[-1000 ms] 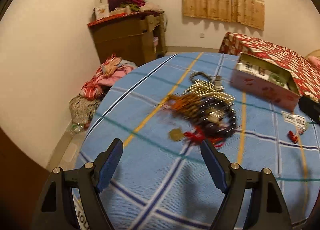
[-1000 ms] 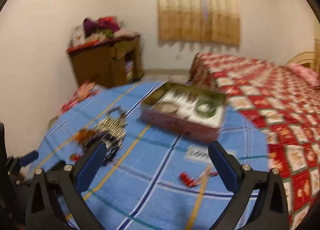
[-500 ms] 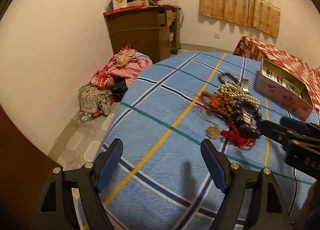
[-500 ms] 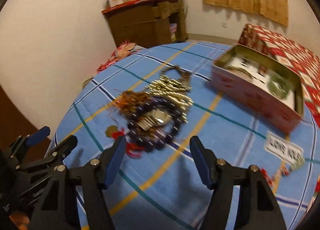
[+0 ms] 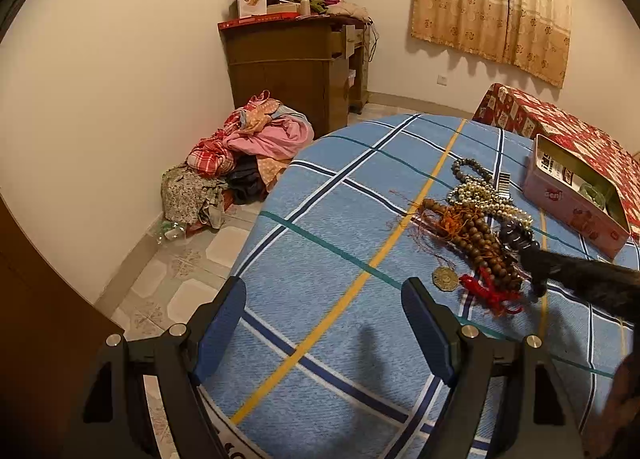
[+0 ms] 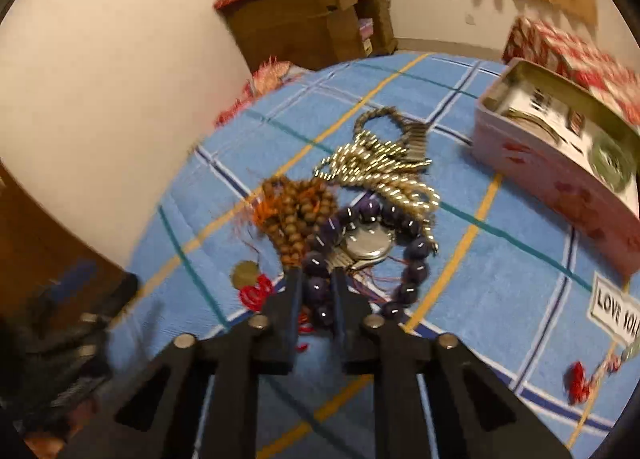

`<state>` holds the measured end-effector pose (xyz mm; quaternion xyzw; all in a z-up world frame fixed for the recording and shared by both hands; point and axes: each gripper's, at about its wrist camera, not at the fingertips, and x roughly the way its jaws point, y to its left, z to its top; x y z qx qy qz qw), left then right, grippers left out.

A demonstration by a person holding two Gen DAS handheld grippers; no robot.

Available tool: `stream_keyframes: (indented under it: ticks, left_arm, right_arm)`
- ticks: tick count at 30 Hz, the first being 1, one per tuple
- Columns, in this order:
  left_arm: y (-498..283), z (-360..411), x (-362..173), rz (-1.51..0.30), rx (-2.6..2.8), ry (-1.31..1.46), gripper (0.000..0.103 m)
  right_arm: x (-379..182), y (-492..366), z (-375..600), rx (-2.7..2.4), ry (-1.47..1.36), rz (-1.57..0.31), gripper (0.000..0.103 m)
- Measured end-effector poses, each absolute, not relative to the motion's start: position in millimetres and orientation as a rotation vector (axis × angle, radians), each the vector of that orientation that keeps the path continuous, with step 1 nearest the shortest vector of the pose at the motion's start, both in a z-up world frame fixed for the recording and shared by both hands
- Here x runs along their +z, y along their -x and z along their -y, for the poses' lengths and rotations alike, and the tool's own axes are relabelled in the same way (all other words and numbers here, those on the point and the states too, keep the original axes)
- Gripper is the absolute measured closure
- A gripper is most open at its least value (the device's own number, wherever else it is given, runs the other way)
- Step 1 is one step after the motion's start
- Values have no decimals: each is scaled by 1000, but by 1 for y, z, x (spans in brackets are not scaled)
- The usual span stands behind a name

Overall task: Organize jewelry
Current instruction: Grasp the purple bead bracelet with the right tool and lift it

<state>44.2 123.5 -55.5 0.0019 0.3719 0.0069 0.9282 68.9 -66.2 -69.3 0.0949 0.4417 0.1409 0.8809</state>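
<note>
Purple bead bracelet (image 6: 360,255) pinched by right gripper (image 6: 316,291) | watch (image 6: 366,245) inside loop | left gripper (image 5: 324,323) wide, empty

The left gripper (image 5: 324,323) is held wide open above a blue plaid tablecloth (image 5: 320,259). Far right, tangled bead necklaces (image 5: 476,227) are met by the right gripper (image 5: 538,269), beside a pink tin box (image 5: 572,199).

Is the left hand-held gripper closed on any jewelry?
No, the left hand-held gripper is wide open over bare blue cloth, beside the jewelry.
</note>
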Motion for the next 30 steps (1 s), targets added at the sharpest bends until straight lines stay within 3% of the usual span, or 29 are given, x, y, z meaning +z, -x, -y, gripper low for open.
stream_keyframes:
  ticks: [15, 25, 27, 28, 29, 30]
  left_arm:
    - [-69, -76, -53, -795, -147, -4, 23]
    - [-145, -16, -85, -953, -189, 4, 23]
    - [-149, -12, -90, -950, -182, -12, 32]
    - [-149, -10, -88, -943, -186, -24, 42]
    - [-149, -9, -86, -929, -205, -30, 66]
    - [-149, -10, -86, -927, -233, -23, 73]
  right_arm:
    - [-31, -29, 149, 470, -720, -765, 86]
    - [-10, -17, 167, 427, -684, -690, 86]
    - [-11, -14, 172, 428, -697, -690, 86]
    - [-11, -12, 174, 427, -701, -690, 86]
    - [-11, -11, 176, 424, -700, -689, 86]
    - [-11, -11, 177, 420, -697, -688, 86]
